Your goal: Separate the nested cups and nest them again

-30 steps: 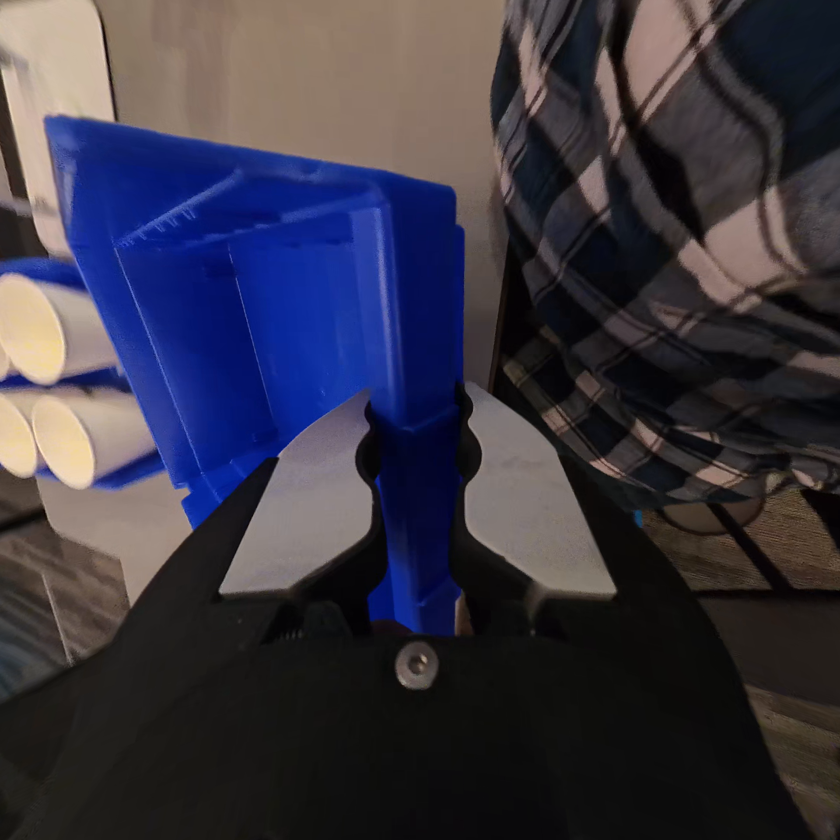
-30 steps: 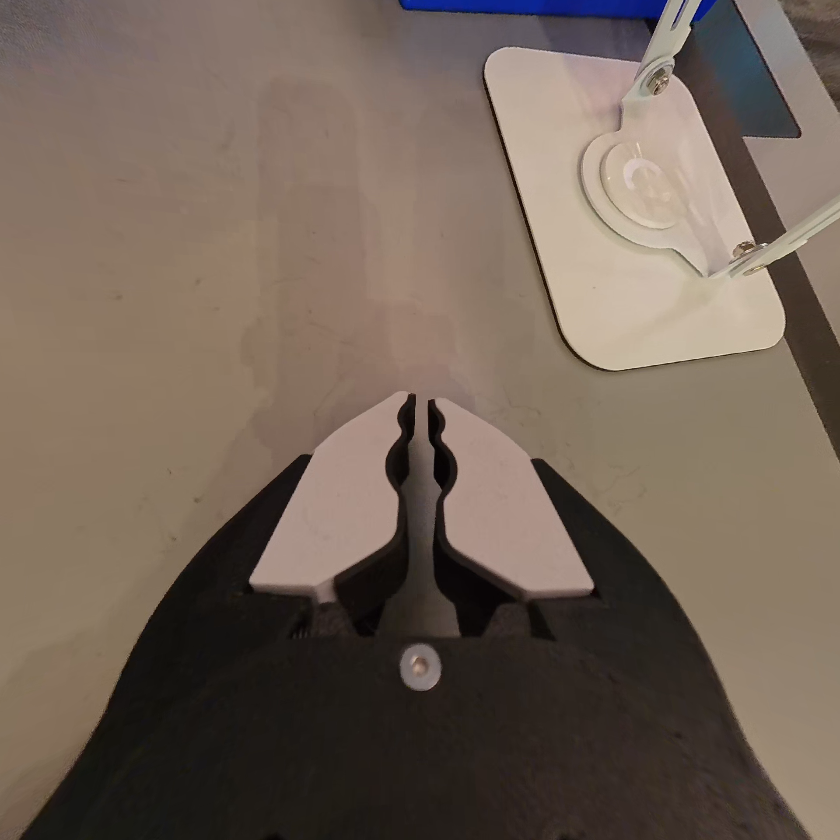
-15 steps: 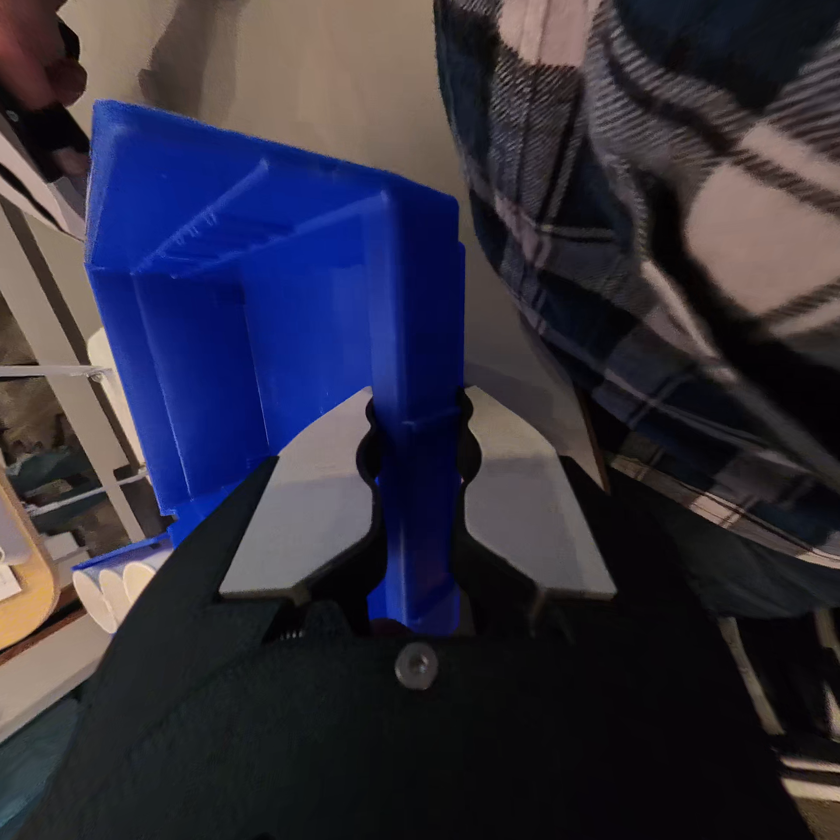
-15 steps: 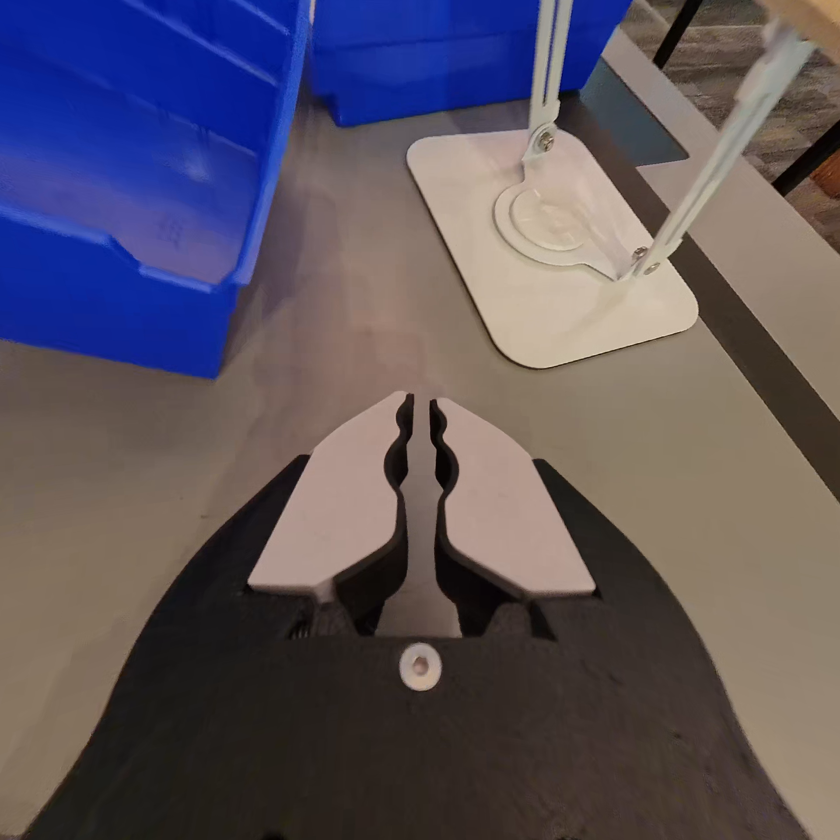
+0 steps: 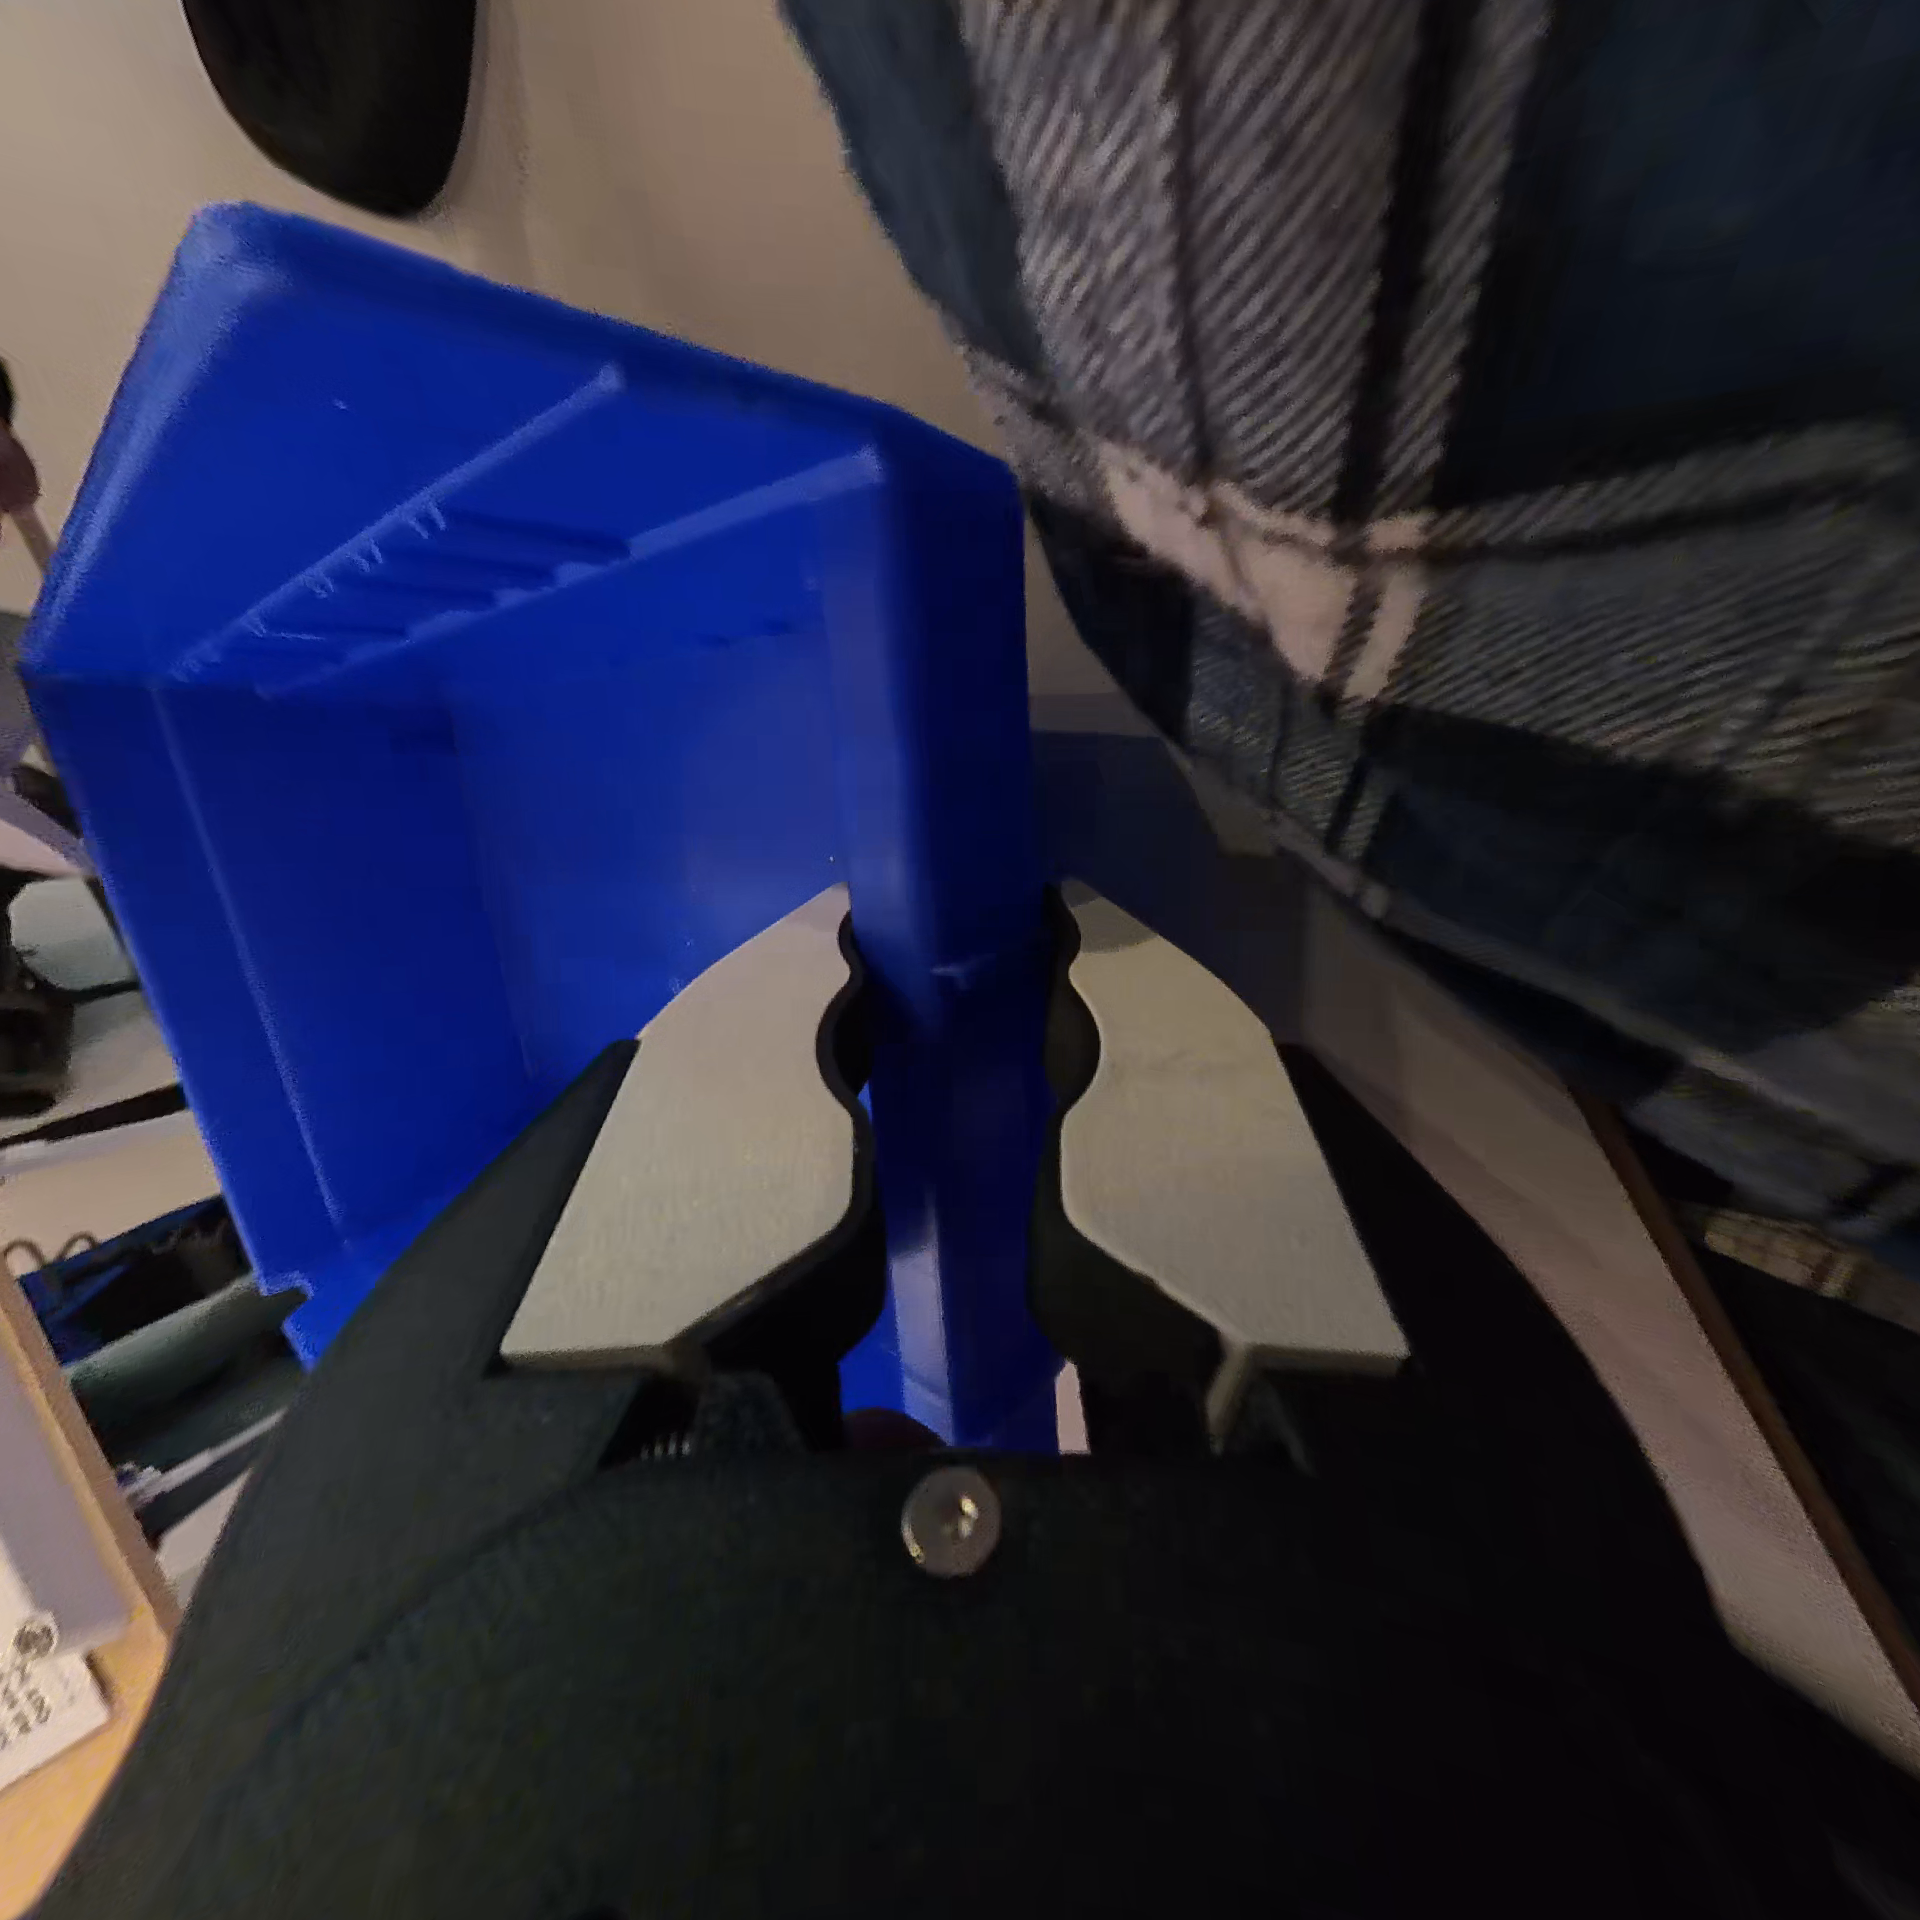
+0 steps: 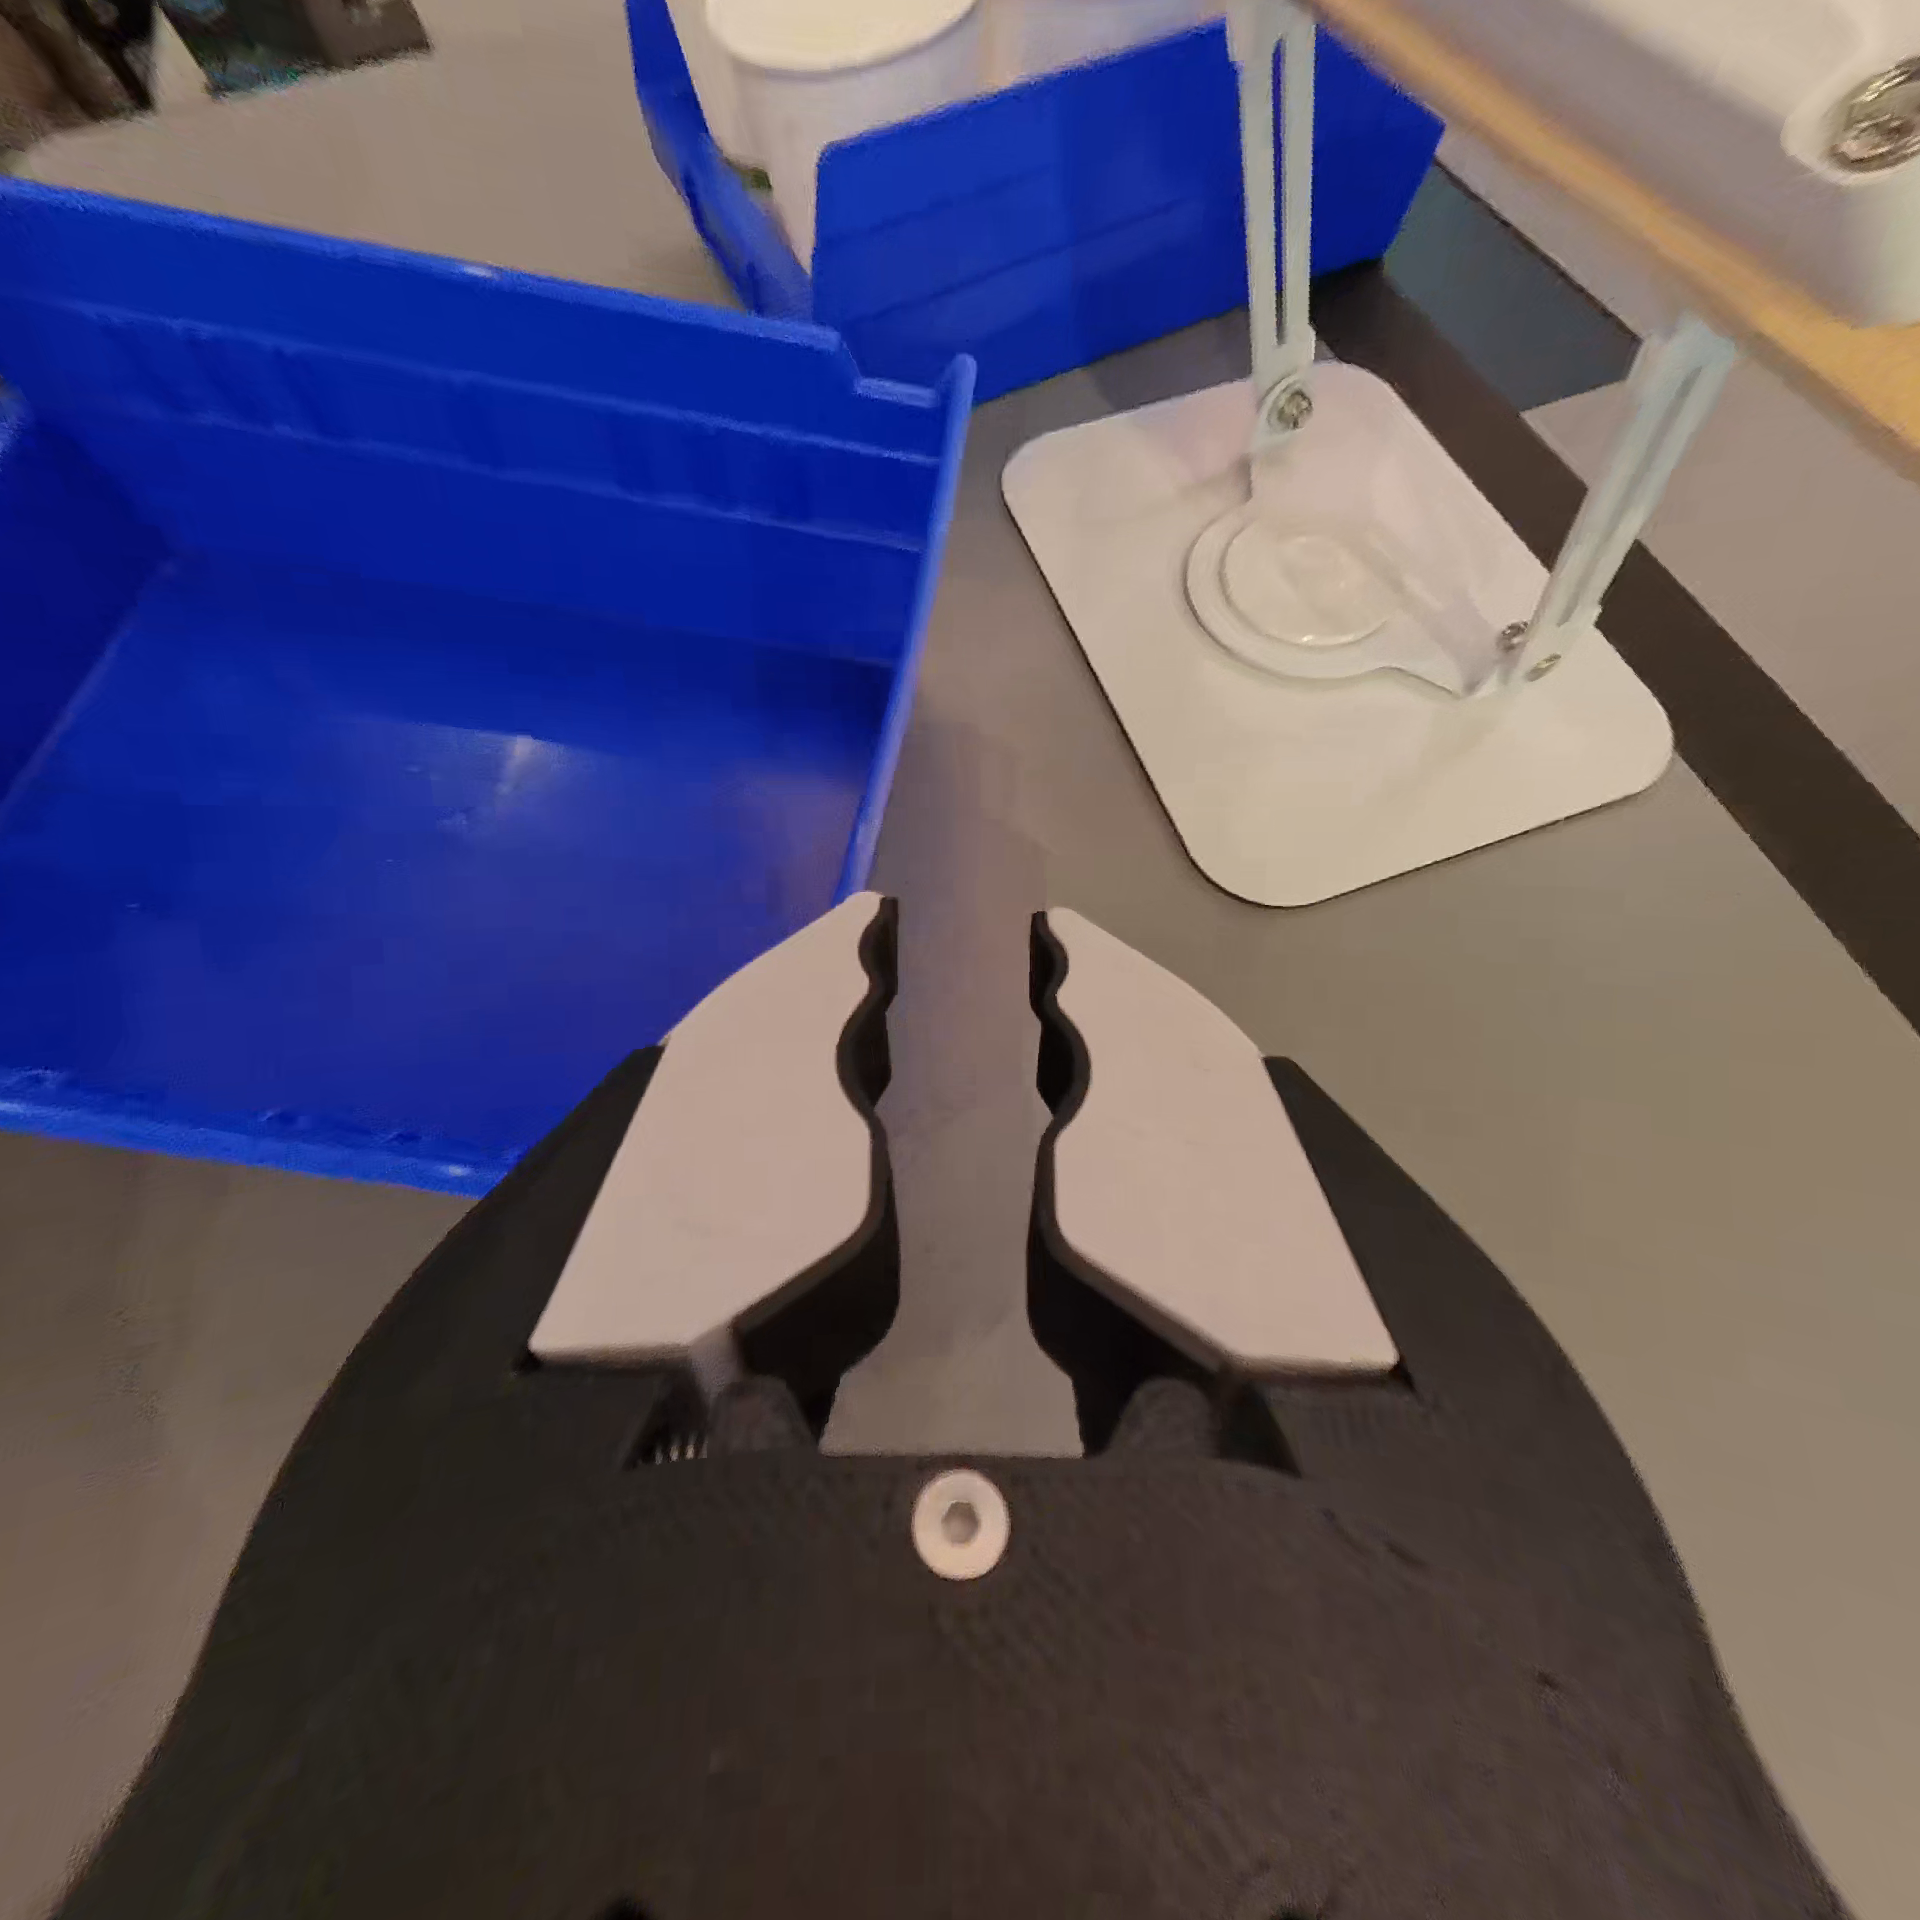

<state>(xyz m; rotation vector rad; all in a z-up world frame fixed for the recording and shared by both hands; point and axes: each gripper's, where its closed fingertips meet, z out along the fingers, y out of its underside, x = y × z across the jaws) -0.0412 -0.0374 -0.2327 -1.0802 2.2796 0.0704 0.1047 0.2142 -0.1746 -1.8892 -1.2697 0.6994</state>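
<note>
While the left gripper (image 5: 951, 997) has its fingers clamped on the rim of a tilted blue plastic bin (image 5: 499, 790), the right gripper (image 6: 958, 997) hangs partly open and empty over the grey counter (image 6: 1403, 1091); the white paper cups (image 6: 842, 94) stand upright in a farther blue bin (image 6: 1091, 218), well ahead of its fingers and nearer to that side.

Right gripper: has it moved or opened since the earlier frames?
Yes. The right gripper pulled back from the white stand base, which now sits farther off, and its fingers have parted, with nothing between them.

Blue bin (image 5: 499, 790), plaid shirt (image 5: 1455, 468)
</note>
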